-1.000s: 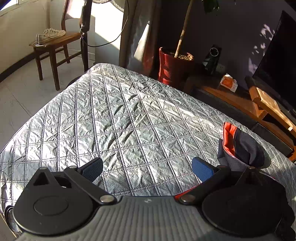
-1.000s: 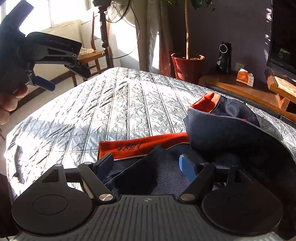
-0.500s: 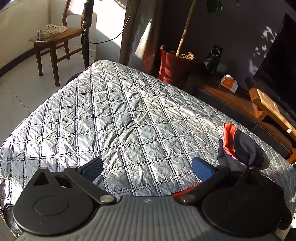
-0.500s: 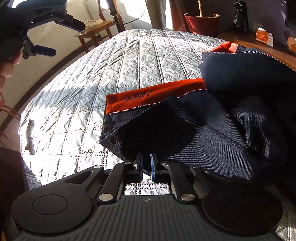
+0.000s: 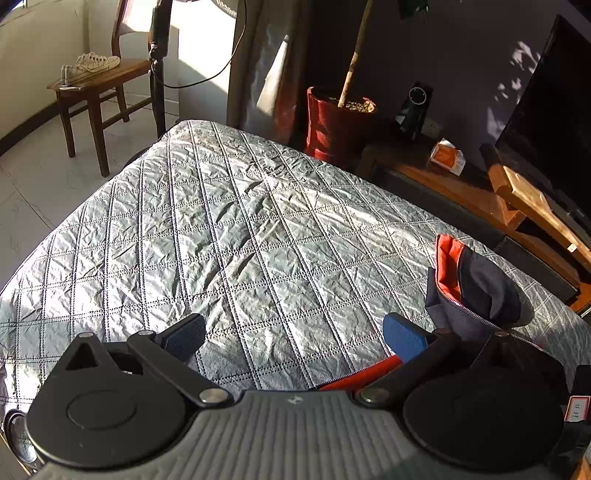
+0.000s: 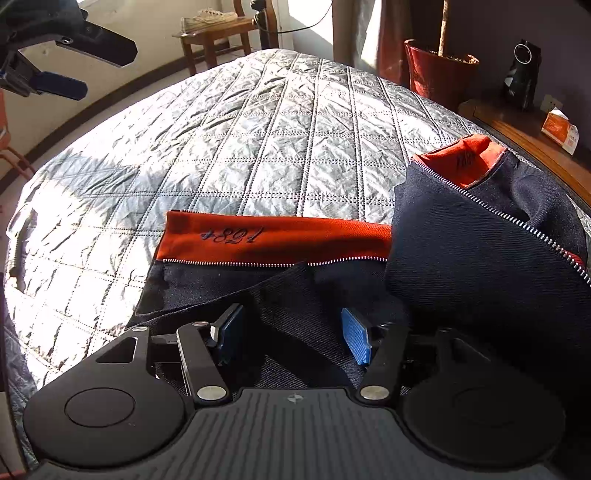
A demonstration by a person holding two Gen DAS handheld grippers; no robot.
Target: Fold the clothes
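Right wrist view shows the navy jacket (image 6: 480, 251) with orange lining rumpled on the quilted bed (image 6: 258, 140), its zip edge exposed. It looks soft, limp and fairly heavy, so a hem corner by the zip seems the best hold. Right hand-held gripper (image 6: 291, 334) is opening, cloth between the jaws unpinched; left hand-held gripper (image 5: 295, 332) hangs wide and empty.

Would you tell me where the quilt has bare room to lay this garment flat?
The quilt is bare from the orange band to its far edge near the chair. Crowded: the near right, where the navy garment lies bunched.
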